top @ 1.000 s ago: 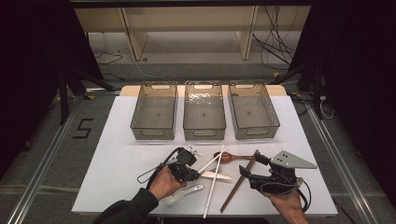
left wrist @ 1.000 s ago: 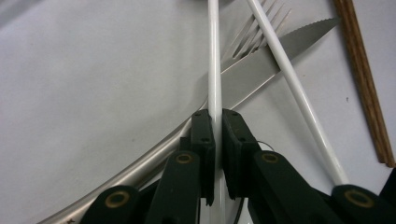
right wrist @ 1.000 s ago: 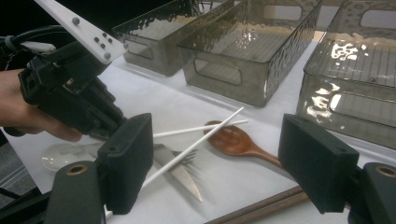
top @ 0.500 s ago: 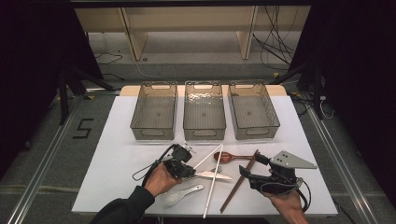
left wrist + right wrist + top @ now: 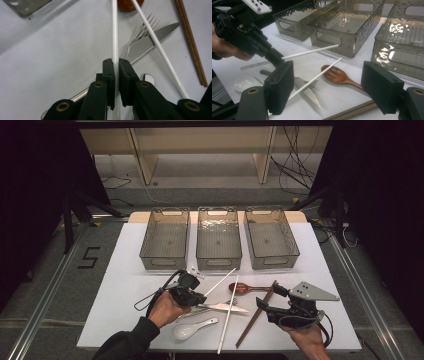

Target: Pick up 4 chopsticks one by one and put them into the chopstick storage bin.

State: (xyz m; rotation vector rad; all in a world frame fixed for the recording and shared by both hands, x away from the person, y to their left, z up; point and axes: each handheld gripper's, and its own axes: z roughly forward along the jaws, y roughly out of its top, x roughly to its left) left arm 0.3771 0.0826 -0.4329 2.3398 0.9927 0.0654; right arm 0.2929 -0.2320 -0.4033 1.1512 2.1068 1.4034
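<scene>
A white chopstick (image 5: 114, 32) is pinched by the left gripper (image 5: 202, 297) above the counter (image 5: 125, 280), while the right gripper (image 5: 327, 85) is held with fingers spread.

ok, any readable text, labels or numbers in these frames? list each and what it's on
"5": black mark on the grey floor left of the table, high view.
No other text is legible: the three bins, the cutlery and both grippers carry no readable print.

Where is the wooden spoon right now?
In the high view the wooden spoon lies on the table's near half, right of centre, just before the middle bin, beside the white chopsticks.
</scene>
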